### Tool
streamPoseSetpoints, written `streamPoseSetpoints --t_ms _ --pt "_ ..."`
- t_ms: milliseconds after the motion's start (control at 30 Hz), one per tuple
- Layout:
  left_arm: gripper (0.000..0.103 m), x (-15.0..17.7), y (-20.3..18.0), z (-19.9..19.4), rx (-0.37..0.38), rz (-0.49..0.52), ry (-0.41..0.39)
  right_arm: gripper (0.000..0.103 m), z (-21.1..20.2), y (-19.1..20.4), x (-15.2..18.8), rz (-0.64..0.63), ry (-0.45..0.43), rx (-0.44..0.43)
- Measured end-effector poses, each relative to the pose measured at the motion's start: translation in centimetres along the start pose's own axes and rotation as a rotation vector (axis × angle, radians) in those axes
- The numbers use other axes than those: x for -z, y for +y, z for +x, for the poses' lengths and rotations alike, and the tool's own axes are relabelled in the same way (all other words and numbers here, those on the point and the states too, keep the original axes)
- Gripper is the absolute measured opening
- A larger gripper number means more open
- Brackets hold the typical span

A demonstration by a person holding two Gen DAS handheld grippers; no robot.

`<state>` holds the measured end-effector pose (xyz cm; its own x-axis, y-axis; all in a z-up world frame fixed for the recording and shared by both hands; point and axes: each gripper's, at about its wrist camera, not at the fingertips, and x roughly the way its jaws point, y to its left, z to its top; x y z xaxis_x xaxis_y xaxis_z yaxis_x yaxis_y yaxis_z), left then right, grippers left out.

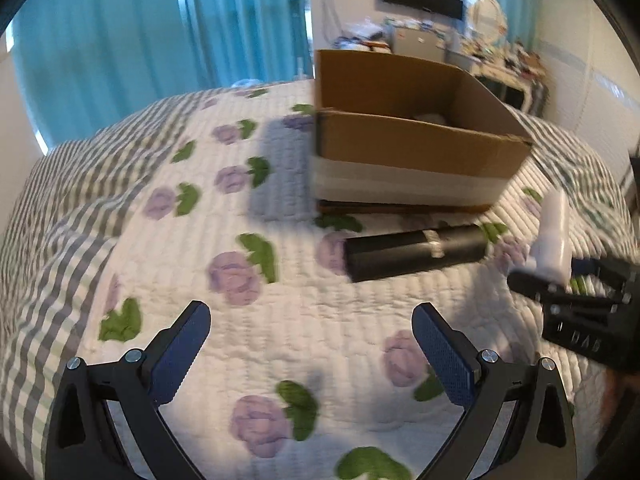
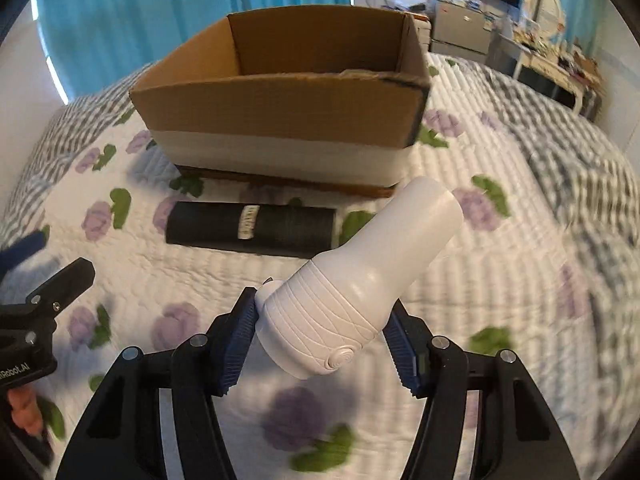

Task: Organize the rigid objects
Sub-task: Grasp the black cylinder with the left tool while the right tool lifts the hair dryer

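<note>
The right gripper [image 2: 320, 320] is clamped on the white bottle [image 2: 356, 284], above the quilt [image 2: 500, 280]; carry it level over the cardboard box [image 2: 280, 108] rim before releasing. The left gripper [image 1: 312, 340] waits with jaws apart.

The open brown cardboard box [image 2: 280, 92] hides its floor behind the near wall, a pale object [image 1: 430, 117] inside is too obscured to identify, and the cluttered white dresser [image 2: 556, 64] at two o'clock is blurred.

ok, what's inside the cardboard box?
The cardboard box shows something pale behind its front wall, too hidden to identify. From the right wrist, only bare inner walls; the floor is covered.
</note>
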<state>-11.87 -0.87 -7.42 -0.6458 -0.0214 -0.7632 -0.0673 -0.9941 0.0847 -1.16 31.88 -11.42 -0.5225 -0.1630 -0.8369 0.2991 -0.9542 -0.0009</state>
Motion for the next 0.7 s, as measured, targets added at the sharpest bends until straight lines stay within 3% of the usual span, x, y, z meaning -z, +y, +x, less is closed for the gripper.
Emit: streamPoseSetpoints --t_ms 133,267,400,500,633,700 --pt "0.102 -1.2 -3.6 0.9 -0.007 0.114 -0.006 0.061 -0.4 -1.1 -1.2 -0.068 0.000 0.012" --pt "0.102 -2.1 -7.2 3.9 -0.059 0.268 -0.030 0.061 0.5 -2.5 -1.2 -0.019 0.010 -0.023" --pt "0.100 -2.3 -9.0 7.8 -0.033 0.376 0.000 0.061 1.9 -3.8 -0.5 0.020 0.047 -0.029" --pt "0.095 -2.3 -9.4 10.4 -0.002 0.412 0.046 0.061 2.3 -4.4 -0.3 0.045 0.059 -0.027" --pt "0.094 -2.8 -9.4 11.4 0.023 0.408 0.025 0.061 2.5 -4.2 -0.2 0.035 0.064 -0.037" --pt "0.083 -2.8 -9.4 11.4 0.055 0.396 0.008 0.061 2.7 -4.0 0.0 0.031 0.069 -0.035"
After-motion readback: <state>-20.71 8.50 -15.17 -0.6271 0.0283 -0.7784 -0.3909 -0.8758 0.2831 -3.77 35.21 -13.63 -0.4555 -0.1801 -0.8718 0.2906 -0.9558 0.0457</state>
